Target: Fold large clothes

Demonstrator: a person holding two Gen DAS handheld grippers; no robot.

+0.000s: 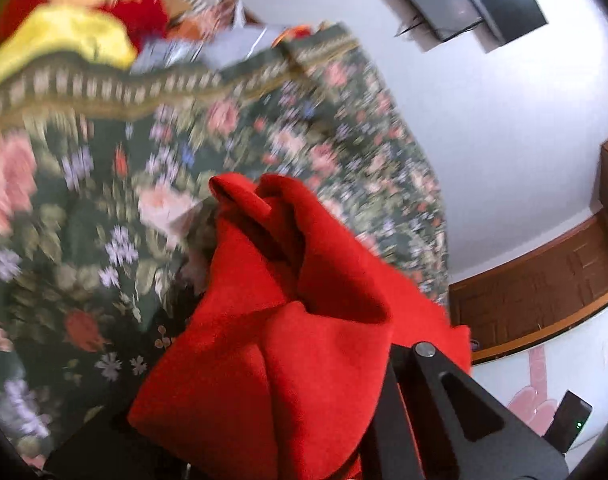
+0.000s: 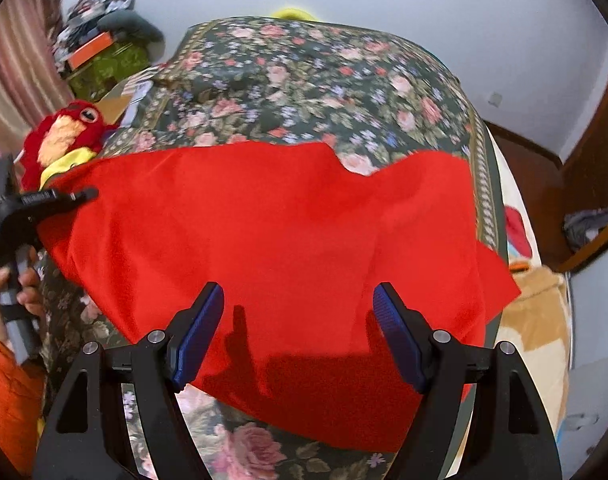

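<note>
A large red cloth point(image 2: 288, 240) lies spread over the floral bedspread point(image 2: 324, 76). My right gripper point(image 2: 298, 300) is open just above the cloth's near part, its blue pads point(image 2: 200, 332) apart with nothing between them. My left gripper shows in the right wrist view point(image 2: 80, 194) at the cloth's left edge. In the left wrist view the red cloth point(image 1: 272, 328) is bunched up right at the camera and covers the fingers; only one black finger point(image 1: 444, 392) shows. The cloth appears held there.
A red and yellow plush parrot point(image 2: 64, 136) sits at the bed's left edge. Clutter and an orange box point(image 2: 92, 50) stand behind it. Blankets point(image 2: 540, 312) lie to the right. A wall-mounted screen point(image 1: 468, 4) and a wooden door point(image 1: 544, 288) show in the left wrist view.
</note>
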